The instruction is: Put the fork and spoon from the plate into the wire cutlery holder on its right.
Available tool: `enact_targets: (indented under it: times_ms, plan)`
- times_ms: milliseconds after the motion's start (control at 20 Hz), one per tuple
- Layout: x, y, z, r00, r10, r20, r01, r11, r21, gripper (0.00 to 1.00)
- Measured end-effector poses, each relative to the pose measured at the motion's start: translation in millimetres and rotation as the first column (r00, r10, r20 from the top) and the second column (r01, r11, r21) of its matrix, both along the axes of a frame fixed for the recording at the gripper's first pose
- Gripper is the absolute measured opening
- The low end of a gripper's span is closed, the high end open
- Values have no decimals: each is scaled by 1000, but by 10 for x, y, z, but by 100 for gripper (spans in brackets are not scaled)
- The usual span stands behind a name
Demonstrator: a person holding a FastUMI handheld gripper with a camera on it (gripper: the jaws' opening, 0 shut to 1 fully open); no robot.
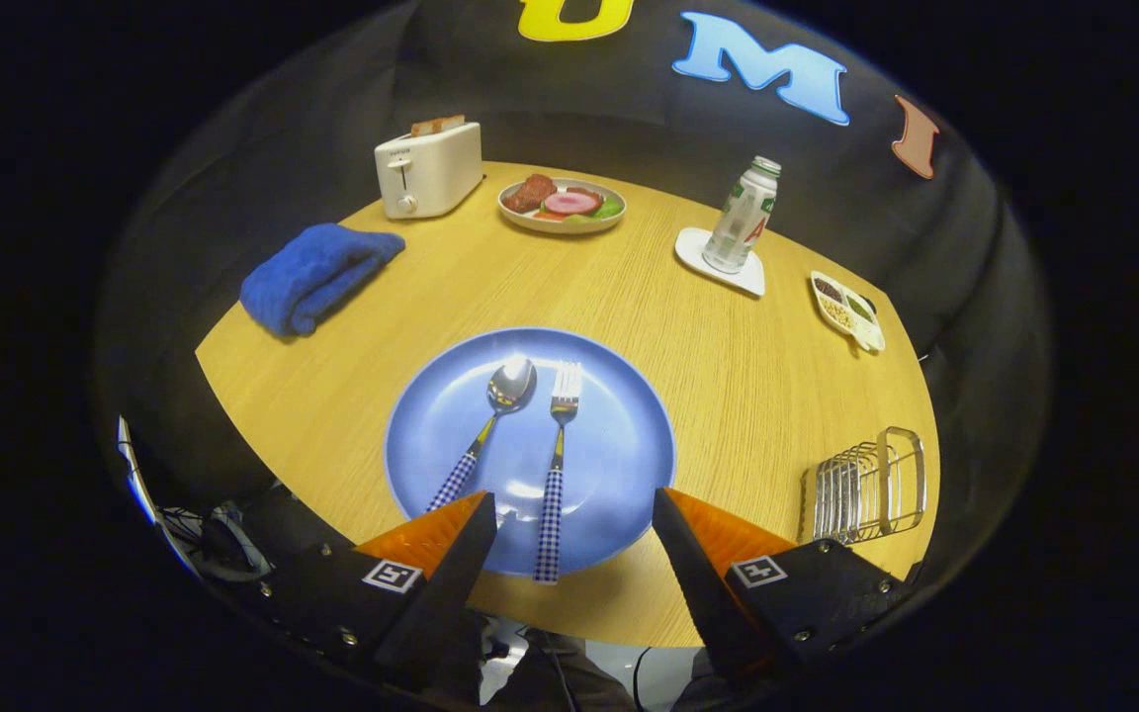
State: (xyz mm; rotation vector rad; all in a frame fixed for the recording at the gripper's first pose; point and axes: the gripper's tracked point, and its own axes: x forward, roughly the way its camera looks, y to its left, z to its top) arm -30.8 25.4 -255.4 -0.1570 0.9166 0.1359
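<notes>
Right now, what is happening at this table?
A person is holding a handheld gripper over a blue plate on a wooden table. Its fingers are open and hold nothing. A spoon and a fork lie side by side on the plate; the fork's handle lies between the fingers, the spoon's handle by the left one. The wire cutlery holder, to the right of the plate, has no cutlery in it yet, so neither piece has been moved.
</notes>
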Motion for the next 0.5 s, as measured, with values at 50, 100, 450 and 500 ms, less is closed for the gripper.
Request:
enact_targets:
  times_ms: [50, 100, 450, 500]
  plan:
    - [24, 14, -43, 1000, 7, -9, -7, 1000, 3, 96]
    - [31, 8, -76, 1000, 7, -23, -7, 1000, -4, 88]
    - [79, 10, -297, 993, 22, -119, -26, 999, -32, 37]
    - [74, 17, -345, 990, 25, -137, -30, 999, -38, 37]
